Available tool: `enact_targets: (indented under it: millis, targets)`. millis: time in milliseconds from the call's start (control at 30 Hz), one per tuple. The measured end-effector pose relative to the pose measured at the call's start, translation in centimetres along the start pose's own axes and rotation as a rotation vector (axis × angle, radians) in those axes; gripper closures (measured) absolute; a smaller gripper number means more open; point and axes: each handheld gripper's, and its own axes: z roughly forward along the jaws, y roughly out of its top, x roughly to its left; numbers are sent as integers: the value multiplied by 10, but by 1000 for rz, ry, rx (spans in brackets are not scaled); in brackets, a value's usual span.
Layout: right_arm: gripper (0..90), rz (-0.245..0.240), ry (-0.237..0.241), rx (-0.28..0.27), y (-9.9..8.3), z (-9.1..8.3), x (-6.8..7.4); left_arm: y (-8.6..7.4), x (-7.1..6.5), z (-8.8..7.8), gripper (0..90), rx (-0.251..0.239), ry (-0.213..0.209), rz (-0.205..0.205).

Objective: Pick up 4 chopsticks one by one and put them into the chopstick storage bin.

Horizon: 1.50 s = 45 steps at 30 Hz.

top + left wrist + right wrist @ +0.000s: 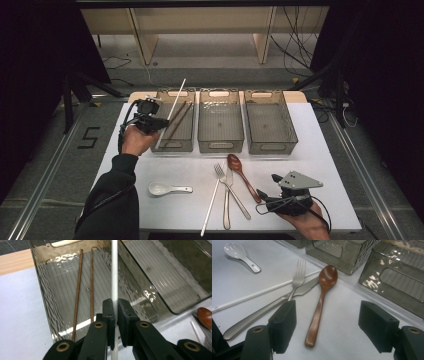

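Note:
My left gripper [159, 122] [116, 308] is shut on a white chopstick [173, 107] [114, 270], which slants up over the left smoked-plastic bin [175, 143] [45, 287]. Two brown chopsticks [179, 119] [85, 282] lie inside that bin. My right gripper [267, 192] [327, 325] rests open near the table's front right, its jaws on either side of the handle of a brown wooden spoon [242, 172] [322, 300] without touching it. A second white chopstick [210, 201] [262, 293], a fork [231, 187] [297, 277] and a table knife [227, 197] [267, 308] lie crossed beside the spoon.
A white ceramic soup spoon [166, 189] [239, 255] lies at the front left. The middle bin [220, 145] and the right bin [270, 147] stand beside the left one at the back of the white table [330, 165]. Beyond the table are floor cables and shelving.

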Motion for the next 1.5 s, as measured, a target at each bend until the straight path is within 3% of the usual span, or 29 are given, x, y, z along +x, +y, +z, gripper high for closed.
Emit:
enact_targets:
  millis: [400, 767, 1000, 1500]
  targets:
    - [314, 3, 4, 4, -1, 0, -1, 14, 16, 12, 839, -8, 33, 0]
    - [314, 3, 7, 4, -1, 1, -1, 21, 17, 24, 839, 2, 69, 59]
    - [314, 5, 6, 4, -2, 0, -2, 18, 19, 32, 839, 4, 97, 78]
    - [314, 1, 5, 3, -2, 0, -1, 4, 22, 45, 836, 23, 109, 111]
